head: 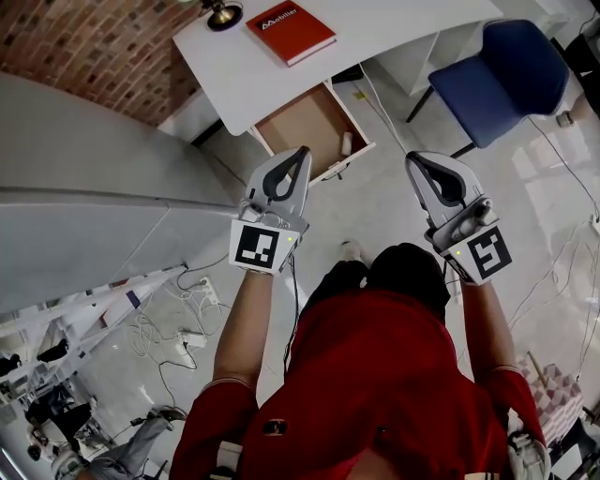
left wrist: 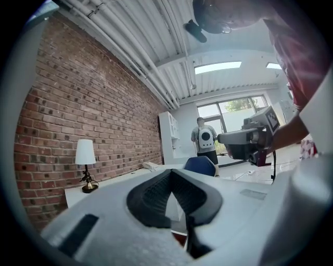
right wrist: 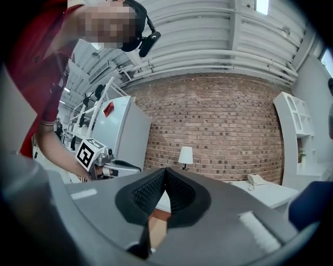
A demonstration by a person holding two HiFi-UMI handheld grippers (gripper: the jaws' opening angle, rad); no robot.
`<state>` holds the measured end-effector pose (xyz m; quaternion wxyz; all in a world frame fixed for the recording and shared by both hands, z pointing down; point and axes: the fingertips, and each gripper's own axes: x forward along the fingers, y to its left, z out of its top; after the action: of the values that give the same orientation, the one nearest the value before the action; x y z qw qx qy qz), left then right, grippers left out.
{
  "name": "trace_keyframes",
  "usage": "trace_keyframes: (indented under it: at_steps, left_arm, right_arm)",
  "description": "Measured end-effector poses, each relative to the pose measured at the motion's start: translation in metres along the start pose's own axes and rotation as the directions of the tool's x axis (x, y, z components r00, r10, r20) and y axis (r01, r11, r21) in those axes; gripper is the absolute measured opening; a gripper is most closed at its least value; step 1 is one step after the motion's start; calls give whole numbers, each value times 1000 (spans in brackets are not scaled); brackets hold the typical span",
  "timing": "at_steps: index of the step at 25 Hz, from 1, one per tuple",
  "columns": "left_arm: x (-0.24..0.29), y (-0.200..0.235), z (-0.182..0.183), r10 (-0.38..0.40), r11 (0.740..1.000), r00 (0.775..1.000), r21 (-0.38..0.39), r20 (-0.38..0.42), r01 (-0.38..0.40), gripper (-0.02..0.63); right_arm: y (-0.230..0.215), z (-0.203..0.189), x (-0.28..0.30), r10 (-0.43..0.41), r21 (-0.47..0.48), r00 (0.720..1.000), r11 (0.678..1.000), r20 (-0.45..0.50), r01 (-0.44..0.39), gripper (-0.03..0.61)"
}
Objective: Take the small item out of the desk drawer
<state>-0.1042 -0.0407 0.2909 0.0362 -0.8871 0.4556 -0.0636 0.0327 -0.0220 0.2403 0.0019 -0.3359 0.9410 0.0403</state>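
Observation:
The white desk [head: 394,28] has its drawer [head: 302,124] pulled open, showing a bare wooden bottom. A small white item [head: 346,142] lies at the drawer's right end. My left gripper [head: 301,151] hangs in the air just in front of the drawer, shut with nothing in it; its tips [left wrist: 171,172] meet in the left gripper view. My right gripper [head: 413,157] is held level with it further right, over the floor, also shut and holding nothing, its pads closed together [right wrist: 165,170]. Neither gripper touches the drawer or the item.
A red book [head: 291,30] and a lamp [head: 223,13] stand on the desk. A blue chair [head: 497,75] sits to the right. A grey partition [head: 94,197] rises at the left, with cables [head: 178,328] on the floor. A person [left wrist: 204,137] stands far back.

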Motion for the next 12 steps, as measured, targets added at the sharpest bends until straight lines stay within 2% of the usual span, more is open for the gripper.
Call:
trace_keyframes:
  at_steps: [12]
  left_arm:
    - [77, 31, -68, -45, 999, 994, -8, -102, 44, 5]
  right_arm:
    - [-56, -55, 46, -7, 4, 999, 1000, -40, 7, 11]
